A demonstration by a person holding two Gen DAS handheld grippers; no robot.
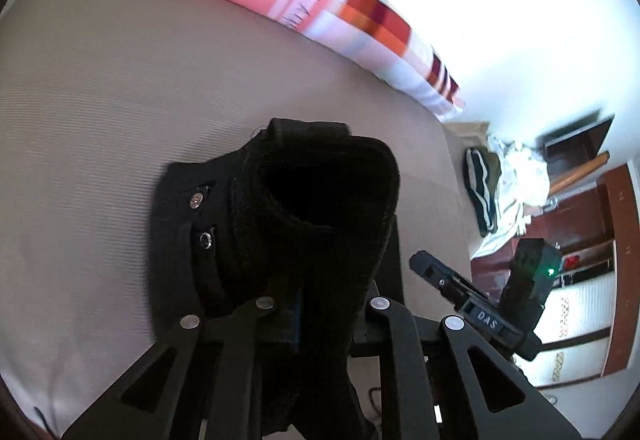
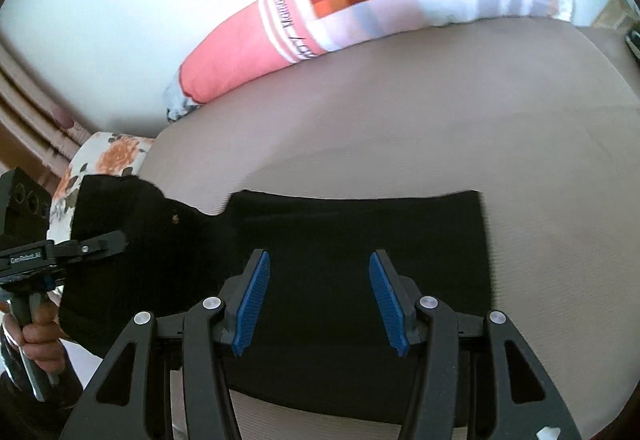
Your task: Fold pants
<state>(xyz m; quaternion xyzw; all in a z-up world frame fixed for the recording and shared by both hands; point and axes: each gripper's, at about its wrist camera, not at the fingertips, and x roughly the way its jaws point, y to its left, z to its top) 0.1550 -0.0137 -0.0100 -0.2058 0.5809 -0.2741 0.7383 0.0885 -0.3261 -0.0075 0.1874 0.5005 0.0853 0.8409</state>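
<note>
Black pants (image 2: 360, 228) lie flat on the beige bed sheet (image 2: 440, 120). Their waist end (image 1: 320, 192), with two metal snaps (image 1: 196, 200), is lifted off the sheet and hangs bunched from my left gripper (image 1: 320, 280). That gripper is shut on the cloth, which hides its fingertips. The right wrist view shows the left gripper (image 2: 116, 240) at the left edge, a hand (image 2: 36, 332) on its handle. My right gripper (image 2: 318, 260) hovers over the flat part of the pants, its blue pads (image 2: 252, 304) wide apart with nothing between them. The right gripper (image 1: 480, 260) also appears in the left wrist view.
A long pink and checked bolster (image 2: 360, 8) lies along the far edge of the bed against the white wall. A floral pillow (image 2: 112, 156) sits at the left end. Beyond the bed's other end are a pile of clothes (image 1: 504, 192) and dark wooden furniture (image 1: 580, 208).
</note>
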